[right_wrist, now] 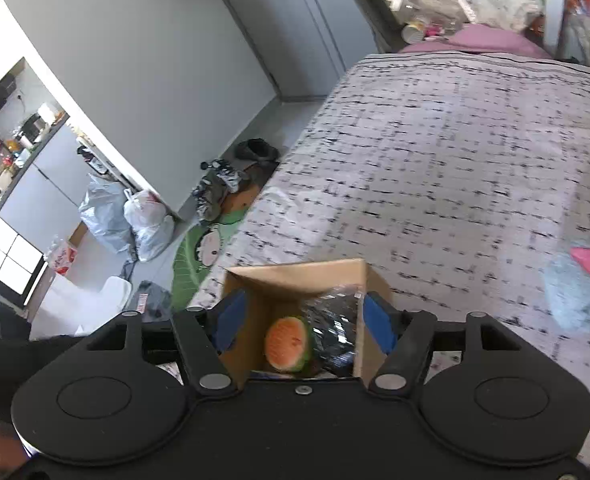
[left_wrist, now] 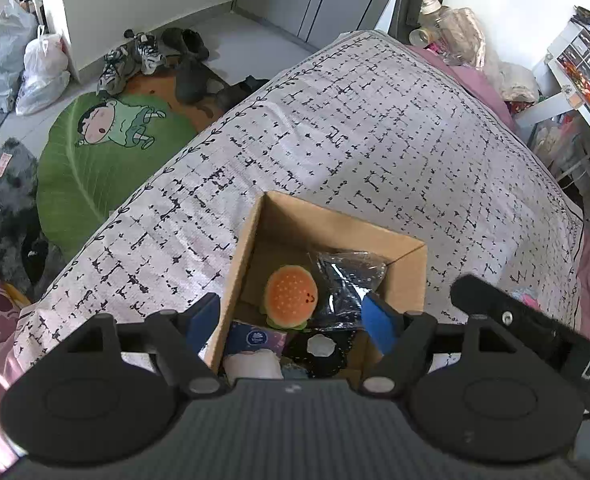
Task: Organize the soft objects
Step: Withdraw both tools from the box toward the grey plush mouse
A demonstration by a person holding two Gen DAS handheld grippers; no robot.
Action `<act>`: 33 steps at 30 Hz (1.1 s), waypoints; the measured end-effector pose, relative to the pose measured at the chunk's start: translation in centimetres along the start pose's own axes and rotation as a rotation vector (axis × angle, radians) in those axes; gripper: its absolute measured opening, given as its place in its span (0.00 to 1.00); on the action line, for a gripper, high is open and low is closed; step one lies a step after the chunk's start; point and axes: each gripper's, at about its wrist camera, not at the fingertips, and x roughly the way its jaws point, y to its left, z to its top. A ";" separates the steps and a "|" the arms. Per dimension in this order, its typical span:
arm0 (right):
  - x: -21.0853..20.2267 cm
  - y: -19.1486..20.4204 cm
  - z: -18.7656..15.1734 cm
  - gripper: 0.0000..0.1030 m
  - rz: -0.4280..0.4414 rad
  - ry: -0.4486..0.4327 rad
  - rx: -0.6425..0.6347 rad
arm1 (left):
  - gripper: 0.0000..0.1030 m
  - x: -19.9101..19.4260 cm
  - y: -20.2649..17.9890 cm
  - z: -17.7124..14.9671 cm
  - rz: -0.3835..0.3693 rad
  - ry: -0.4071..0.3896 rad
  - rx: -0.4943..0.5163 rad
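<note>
A cardboard box [left_wrist: 335,224] stands on the bed near its front edge. Inside lie a plush hamburger [left_wrist: 291,295], a dark item in clear plastic wrap [left_wrist: 345,280], a blue tissue pack [left_wrist: 255,340] and a white soft item [left_wrist: 253,365]. My left gripper [left_wrist: 291,320] is open and empty above the box. My right gripper [right_wrist: 301,322] is open and empty above the same box [right_wrist: 295,276], with the hamburger [right_wrist: 287,344] and the wrapped item [right_wrist: 333,328] between its fingers. A light blue and pink soft object [right_wrist: 583,288] lies on the bed to the right.
The bed has a white black-patterned cover [left_wrist: 375,140] over a pink sheet. On the floor to the left are a green leaf-shaped rug [left_wrist: 95,152], shoes [left_wrist: 135,60] and plastic bags [left_wrist: 23,64]. A cluttered shelf [left_wrist: 583,64] stands at the right.
</note>
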 end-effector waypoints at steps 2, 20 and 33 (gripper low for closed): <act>-0.6 -1.1 -0.3 0.68 -0.009 0.001 0.012 | 0.76 -0.3 -0.5 -0.2 0.009 -0.007 0.006; -5.6 -9.5 -2.3 0.83 -0.051 -0.039 0.079 | 1.00 -2.3 -5.5 -3.1 0.000 -0.055 0.032; -8.1 -17.1 -1.9 0.82 -0.087 -0.068 0.191 | 1.00 -1.7 -10.6 -4.7 -0.041 -0.056 0.069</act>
